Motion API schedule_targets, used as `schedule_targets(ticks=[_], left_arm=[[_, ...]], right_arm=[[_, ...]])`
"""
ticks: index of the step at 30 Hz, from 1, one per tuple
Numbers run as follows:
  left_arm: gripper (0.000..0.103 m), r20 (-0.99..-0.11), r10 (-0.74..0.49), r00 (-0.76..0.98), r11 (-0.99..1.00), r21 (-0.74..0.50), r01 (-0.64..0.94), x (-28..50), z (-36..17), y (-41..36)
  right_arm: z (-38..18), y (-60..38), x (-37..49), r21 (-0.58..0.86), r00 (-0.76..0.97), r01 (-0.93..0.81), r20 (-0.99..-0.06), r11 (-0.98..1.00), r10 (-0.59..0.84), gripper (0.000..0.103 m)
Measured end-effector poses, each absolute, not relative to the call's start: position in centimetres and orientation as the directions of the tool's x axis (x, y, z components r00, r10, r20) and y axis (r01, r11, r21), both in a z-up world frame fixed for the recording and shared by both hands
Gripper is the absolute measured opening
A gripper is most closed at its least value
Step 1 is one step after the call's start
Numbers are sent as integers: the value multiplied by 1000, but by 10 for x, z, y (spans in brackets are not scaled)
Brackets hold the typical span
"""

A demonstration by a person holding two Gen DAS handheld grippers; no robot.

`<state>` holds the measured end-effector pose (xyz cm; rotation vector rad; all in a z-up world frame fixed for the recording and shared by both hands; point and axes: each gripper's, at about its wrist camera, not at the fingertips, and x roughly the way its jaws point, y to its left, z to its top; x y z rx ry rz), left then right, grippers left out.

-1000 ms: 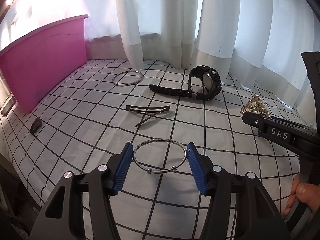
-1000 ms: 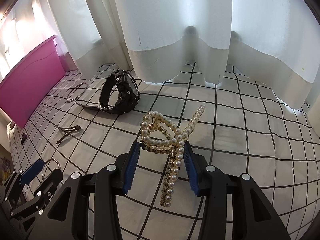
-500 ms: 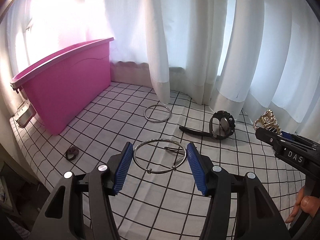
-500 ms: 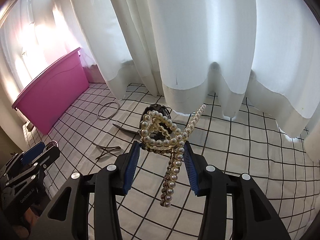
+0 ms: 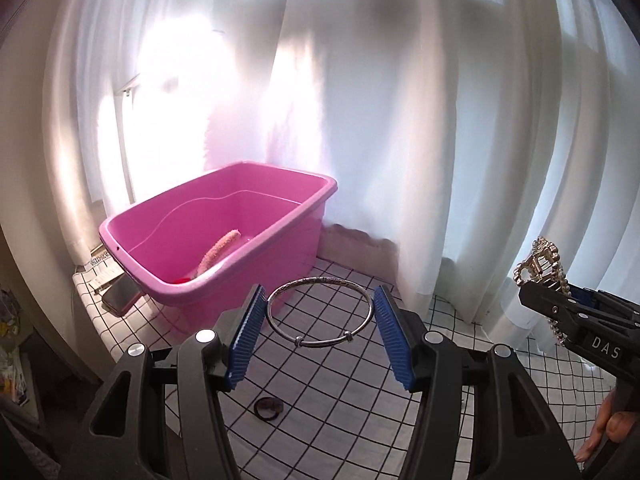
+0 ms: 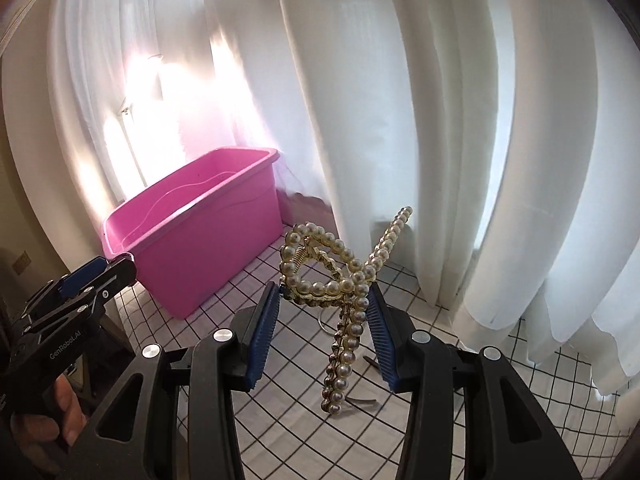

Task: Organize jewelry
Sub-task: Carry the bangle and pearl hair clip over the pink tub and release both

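My left gripper [image 5: 320,312] is shut on a silver bangle [image 5: 304,338], held flat between the blue pads, lifted above the checked cloth and facing the pink bin [image 5: 296,216]. My right gripper [image 6: 323,316] is shut on a pearl hair claw [image 6: 340,280], held in the air right of the pink bin [image 6: 212,240]. The right gripper [image 5: 576,312] with the claw shows at the right edge of the left wrist view. The left gripper [image 6: 96,276] shows at the left of the right wrist view. The bin holds a pinkish textured item [image 5: 218,252].
White curtains [image 5: 400,120] hang behind the checked cloth [image 5: 332,392]. A dark hair tie [image 5: 269,407] lies on the cloth below my left gripper. A phone [image 5: 120,300] lies left of the bin. A ring [image 6: 326,322] and a dark clip [image 6: 362,400] lie under the claw.
Both grippers have risen and swung left toward the pink bin with their items. The bin's inside now shows. The watch has left both views.
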<state>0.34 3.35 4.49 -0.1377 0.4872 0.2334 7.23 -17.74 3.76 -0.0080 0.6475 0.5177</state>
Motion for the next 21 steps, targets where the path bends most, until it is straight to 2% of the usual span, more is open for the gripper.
schedule_targets(ticks=[7, 12, 21], left_arm=[[54, -453, 222, 864, 953, -87, -290, 31, 77, 132], [54, -472, 238, 849, 945, -91, -315, 60, 81, 199], [54, -551, 229, 802, 932, -113, -344, 105, 57, 276]], right_arm=[[77, -72, 107, 163, 643, -564, -528, 809, 555, 43], [89, 5, 137, 169, 597, -624, -526, 763, 606, 43], [80, 107, 190, 165, 509, -673, -604, 721, 613, 43]])
